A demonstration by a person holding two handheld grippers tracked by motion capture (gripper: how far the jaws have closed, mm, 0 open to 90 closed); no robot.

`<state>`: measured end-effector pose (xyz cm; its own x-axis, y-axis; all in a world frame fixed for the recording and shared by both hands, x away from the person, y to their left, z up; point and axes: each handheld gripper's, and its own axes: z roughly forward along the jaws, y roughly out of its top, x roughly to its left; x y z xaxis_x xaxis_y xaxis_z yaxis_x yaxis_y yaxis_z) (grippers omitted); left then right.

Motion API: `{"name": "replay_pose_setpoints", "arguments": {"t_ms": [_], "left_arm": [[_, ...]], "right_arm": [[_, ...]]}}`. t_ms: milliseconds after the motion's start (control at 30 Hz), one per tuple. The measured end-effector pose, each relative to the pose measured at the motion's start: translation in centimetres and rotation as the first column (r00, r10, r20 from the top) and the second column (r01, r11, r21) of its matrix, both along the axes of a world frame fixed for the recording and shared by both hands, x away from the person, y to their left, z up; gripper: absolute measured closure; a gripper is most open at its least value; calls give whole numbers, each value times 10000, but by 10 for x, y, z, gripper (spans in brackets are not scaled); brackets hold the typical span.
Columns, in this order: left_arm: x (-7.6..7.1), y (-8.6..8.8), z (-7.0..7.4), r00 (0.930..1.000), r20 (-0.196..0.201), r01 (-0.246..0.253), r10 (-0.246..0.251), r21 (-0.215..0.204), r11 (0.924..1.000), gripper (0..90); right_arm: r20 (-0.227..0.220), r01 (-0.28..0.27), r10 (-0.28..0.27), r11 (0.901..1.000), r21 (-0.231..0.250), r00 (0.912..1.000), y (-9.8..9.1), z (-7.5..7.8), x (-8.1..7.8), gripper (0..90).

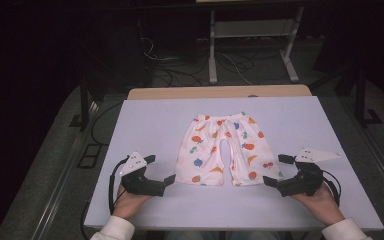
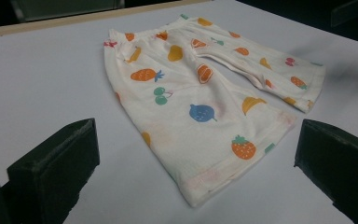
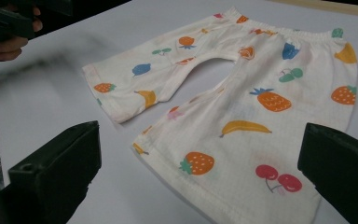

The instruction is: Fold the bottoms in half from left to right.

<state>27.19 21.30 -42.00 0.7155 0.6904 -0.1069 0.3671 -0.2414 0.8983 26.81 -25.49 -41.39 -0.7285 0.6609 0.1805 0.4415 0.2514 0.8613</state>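
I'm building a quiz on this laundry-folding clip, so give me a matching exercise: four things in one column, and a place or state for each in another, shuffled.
Things:
1. shorts
2. left gripper
3. right gripper
4. table

Places or states:
A. open, by the hem of the right-hand leg in the high view
B. white, bearing the cloth
C. spread flat, waistband far from the person
D. open, by the hem of the left-hand leg in the high view

Pairs: 1-C, 2-D, 3-A, 4-B
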Motion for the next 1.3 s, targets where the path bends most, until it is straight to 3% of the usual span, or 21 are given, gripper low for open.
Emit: {"name": "replay_pose_setpoints", "arguments": {"t_ms": [500, 1300], "left_arm": [[-2, 2, 1, 10000, 5, -96, 96, -119, 9999, 0], [-2, 3, 1, 9999, 2, -116, 116, -202, 9997, 0]], "right_arm": [[107, -175, 177, 9997, -185, 9998, 9, 10, 6, 0], [174, -254, 260, 9991, -341, 9995, 19, 30, 38, 0]]}}
